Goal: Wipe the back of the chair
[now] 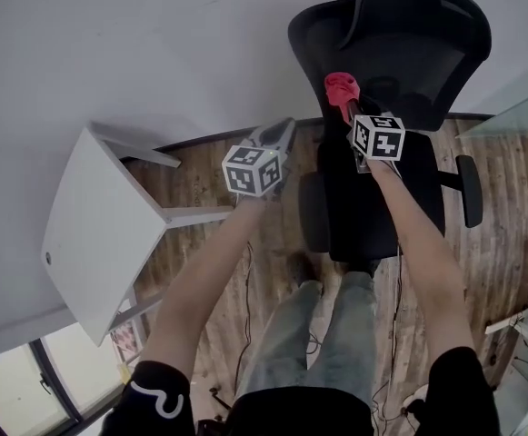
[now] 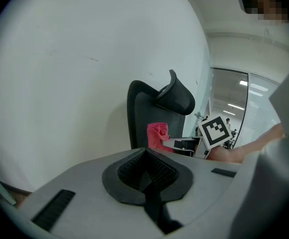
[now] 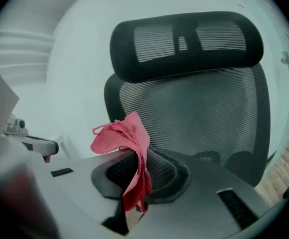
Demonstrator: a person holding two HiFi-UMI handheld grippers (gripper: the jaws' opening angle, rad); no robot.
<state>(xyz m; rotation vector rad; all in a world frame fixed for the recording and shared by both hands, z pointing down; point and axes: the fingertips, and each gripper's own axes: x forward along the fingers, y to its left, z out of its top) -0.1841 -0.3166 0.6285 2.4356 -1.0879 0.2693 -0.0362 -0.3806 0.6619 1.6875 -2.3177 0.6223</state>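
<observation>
The office chair [image 1: 400, 53] at the upper right is seen in black, its backrest woven in a fine grey-black mesh. The cloth [image 3: 129, 138] is shown in red-pink. Black-and-white square patterns are carried on the marker cubes [image 1: 253, 171] at centre frame. The side table [image 1: 91, 234] at the left is rendered white, and the floor [image 1: 509, 207] in brown wood-plank grain.
</observation>
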